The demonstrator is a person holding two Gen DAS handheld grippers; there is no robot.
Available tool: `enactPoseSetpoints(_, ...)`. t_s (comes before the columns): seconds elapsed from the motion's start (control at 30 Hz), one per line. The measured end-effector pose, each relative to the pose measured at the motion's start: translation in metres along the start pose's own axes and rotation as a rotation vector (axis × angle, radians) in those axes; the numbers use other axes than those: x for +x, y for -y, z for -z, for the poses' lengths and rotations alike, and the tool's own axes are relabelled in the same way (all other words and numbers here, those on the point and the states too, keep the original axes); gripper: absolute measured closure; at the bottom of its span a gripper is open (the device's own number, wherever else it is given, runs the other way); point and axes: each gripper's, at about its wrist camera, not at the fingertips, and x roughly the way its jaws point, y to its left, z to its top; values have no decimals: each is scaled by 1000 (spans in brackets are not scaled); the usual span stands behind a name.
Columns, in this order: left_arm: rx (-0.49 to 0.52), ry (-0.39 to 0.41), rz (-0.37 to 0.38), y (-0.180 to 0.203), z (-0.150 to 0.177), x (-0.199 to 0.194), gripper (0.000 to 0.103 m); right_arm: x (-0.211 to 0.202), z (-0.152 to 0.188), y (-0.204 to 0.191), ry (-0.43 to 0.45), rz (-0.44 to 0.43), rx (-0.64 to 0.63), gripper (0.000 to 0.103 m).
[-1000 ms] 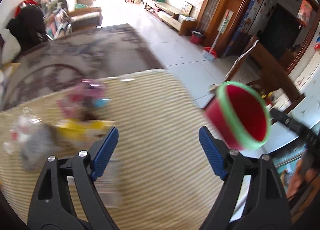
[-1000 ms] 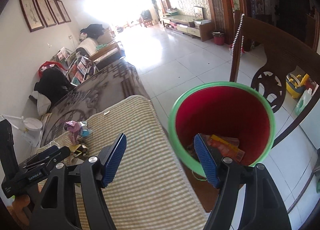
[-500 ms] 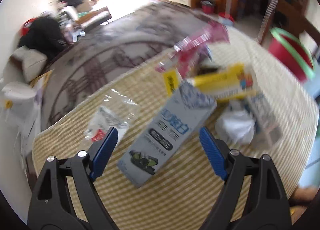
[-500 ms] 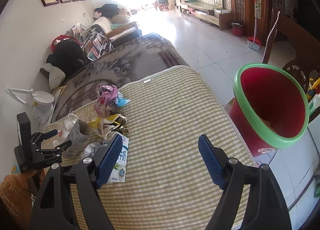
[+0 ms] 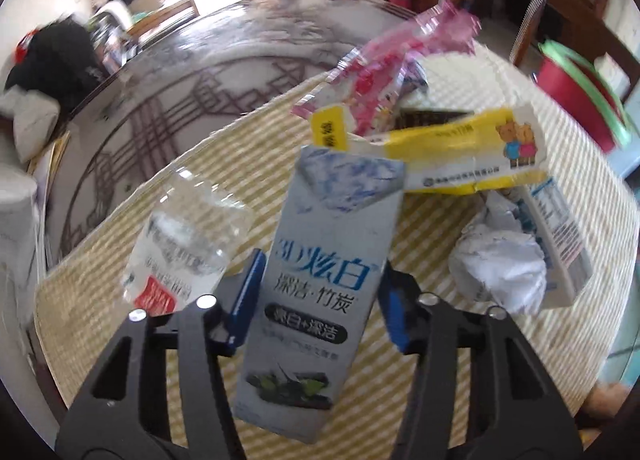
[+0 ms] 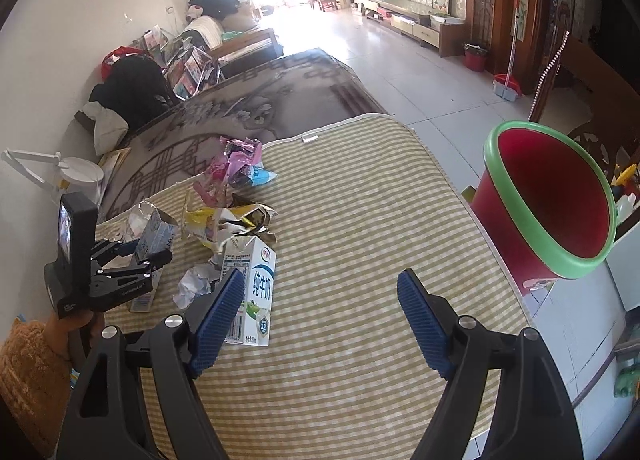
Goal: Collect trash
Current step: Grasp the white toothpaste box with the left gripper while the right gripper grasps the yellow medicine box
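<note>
Two hand-held grippers work over a bench [image 6: 360, 220] covered with a yellow checked cloth, and most of what lies on it is trash heaped toward the left one. Beyond the right hand-held gripper [image 6: 322, 324], off the bench's far right edge, stands the red bin with a green rim [image 6: 548, 204], its mouth tilted toward the bench, likely so pieces can be dropped in without lifting high. The right hand-held gripper hangs wide open and empty over bare cloth, with a white milk carton [image 6: 252, 292] just beside its left finger. The left hand-held gripper [image 5: 320, 296] has just been closing and its blue pads now sit against both sides of a grey toothpaste box [image 5: 320, 284], gripping it at mid-length, which should keep the long box from swinging. Ahead of that grip a yellow box [image 5: 460, 156] overlaps the grey box's far end and may drag along. To its right lies a crumpled white paper [image 5: 500, 268], to its left a clear plastic bottle [image 5: 188, 244], farther ahead a pink wrapper [image 5: 400, 60].
</note>
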Motion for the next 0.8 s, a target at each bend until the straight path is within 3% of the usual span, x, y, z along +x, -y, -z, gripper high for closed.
enactPoseSetpoints(0.17,-230,50,55,-22,14,-32,54,17,-18,-36,-20,-7,-145,27)
enactPoseSetpoints(0.33,-427,42,131,-35,40,-46,54,61,-41,-94,-93,5,-413,26)
enactPoseSetpoints(0.53,-514,-10,162,-41,63,-42,54,126,-43,-157,-193,66,-712,25)
enactPoseSetpoints(0.8,-547,-11,175,-43,76,-47,48,196,-19,-172,-313,224,-867,27)
